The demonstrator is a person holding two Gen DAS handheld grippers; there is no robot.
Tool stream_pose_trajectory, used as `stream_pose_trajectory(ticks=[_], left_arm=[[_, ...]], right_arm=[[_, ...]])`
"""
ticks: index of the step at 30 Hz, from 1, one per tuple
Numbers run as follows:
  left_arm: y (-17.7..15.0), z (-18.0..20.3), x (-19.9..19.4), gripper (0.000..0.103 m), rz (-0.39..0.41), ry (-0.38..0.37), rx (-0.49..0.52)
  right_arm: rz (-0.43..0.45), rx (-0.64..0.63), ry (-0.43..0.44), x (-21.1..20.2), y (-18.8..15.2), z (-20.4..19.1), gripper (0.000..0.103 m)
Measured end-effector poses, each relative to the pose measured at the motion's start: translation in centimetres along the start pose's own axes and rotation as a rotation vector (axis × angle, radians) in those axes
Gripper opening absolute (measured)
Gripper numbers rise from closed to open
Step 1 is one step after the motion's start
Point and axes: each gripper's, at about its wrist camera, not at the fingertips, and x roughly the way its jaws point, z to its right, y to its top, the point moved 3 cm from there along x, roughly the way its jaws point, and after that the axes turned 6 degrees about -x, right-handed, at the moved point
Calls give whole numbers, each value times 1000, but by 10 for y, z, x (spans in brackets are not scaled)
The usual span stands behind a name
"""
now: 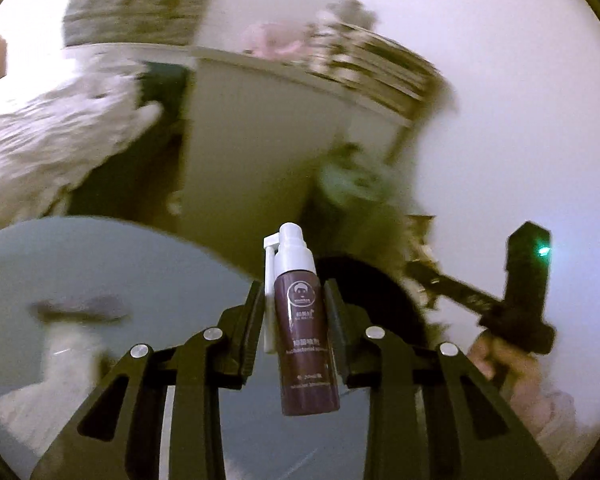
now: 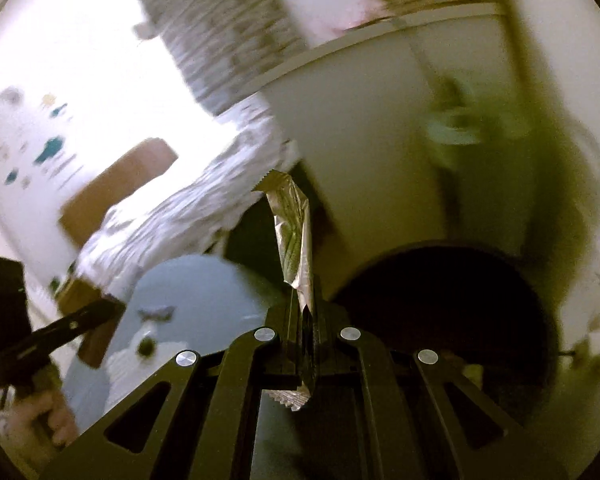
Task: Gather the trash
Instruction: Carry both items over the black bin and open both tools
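Observation:
My left gripper [image 1: 296, 300] is shut on a small brown spray bottle [image 1: 304, 344] with a white pump top, held upright above the edge of a round grey-blue table [image 1: 100, 264]. My right gripper [image 2: 302, 304] is shut on a crinkled silver snack wrapper [image 2: 294, 236] that sticks up between the jaws. A round black bin opening [image 2: 452, 312] lies just right of the right gripper, and shows behind the left gripper [image 1: 376, 280]. The right gripper's body is seen at the right of the left wrist view [image 1: 516, 292]; the left one at the left of the right wrist view [image 2: 16, 320].
A white cabinet side [image 1: 252, 140] stands behind the table and bin. A bed with patterned bedding [image 1: 52, 136] is at left. Small dark scraps lie on the table [image 2: 152, 328]. A cardboard box [image 2: 112, 192] sits beyond the bedding. The background is motion-blurred.

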Motion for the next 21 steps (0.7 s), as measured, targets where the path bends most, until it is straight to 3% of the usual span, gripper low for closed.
stream_pose_trajectory(ticks=[5, 10, 21], left_arm=[[3, 47, 52, 25, -45, -74, 56], [2, 74, 92, 25, -79, -89, 85], [-9, 81, 121, 25, -125, -67, 101]], right_arm=[[40, 83, -67, -15, -10, 50, 4], [57, 90, -115, -22, -13, 77, 4], [44, 109, -124, -21, -15, 87, 4]])
